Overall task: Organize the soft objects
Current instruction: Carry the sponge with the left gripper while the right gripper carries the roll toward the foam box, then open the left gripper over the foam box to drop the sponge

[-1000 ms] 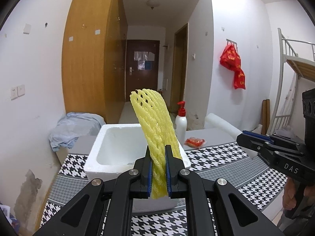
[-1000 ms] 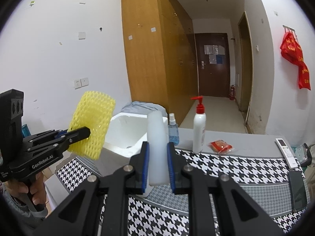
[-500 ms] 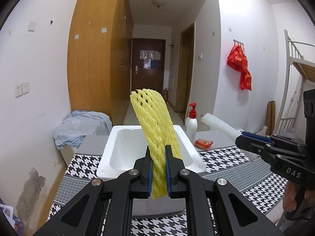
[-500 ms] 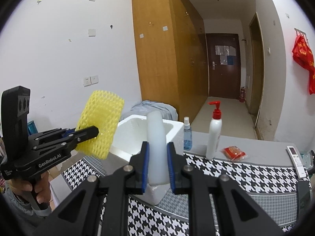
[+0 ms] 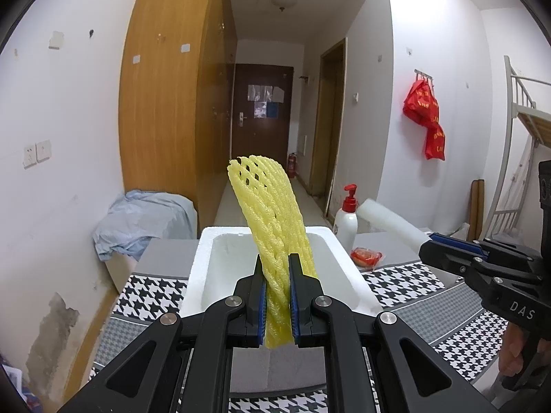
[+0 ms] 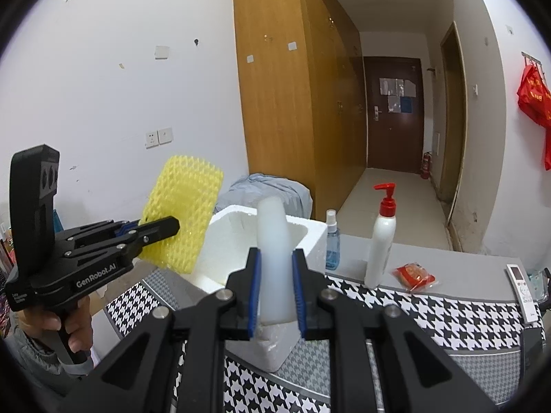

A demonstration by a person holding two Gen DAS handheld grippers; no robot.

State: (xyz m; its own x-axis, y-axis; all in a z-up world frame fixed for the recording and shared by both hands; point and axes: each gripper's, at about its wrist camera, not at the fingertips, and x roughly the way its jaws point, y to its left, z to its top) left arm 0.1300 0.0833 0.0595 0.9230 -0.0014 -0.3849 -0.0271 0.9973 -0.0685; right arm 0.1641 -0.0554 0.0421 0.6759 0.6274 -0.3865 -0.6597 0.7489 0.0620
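Note:
My left gripper [image 5: 277, 268] is shut on a yellow foam net sleeve [image 5: 272, 220] and holds it upright in the air over the near side of a white foam box [image 5: 203, 275]. In the right wrist view the sleeve [image 6: 179, 213] hangs left of the box [image 6: 313, 234]. My right gripper [image 6: 275, 265] is shut on a white foam roll [image 6: 273, 241], which also shows in the left wrist view [image 5: 389, 220] to the right of the box.
The box stands on a table with a houndstooth cloth [image 6: 430, 313]. A red-pump lotion bottle [image 6: 380, 241], a blue spray bottle [image 6: 332, 241], a red packet [image 6: 413, 275] and a remote [image 6: 520, 285] sit behind. A cloth pile [image 5: 144, 220] lies at the back left.
Both grippers have moved forward and closer to the foam box while holding their objects. The box looks larger and nearer in both views.

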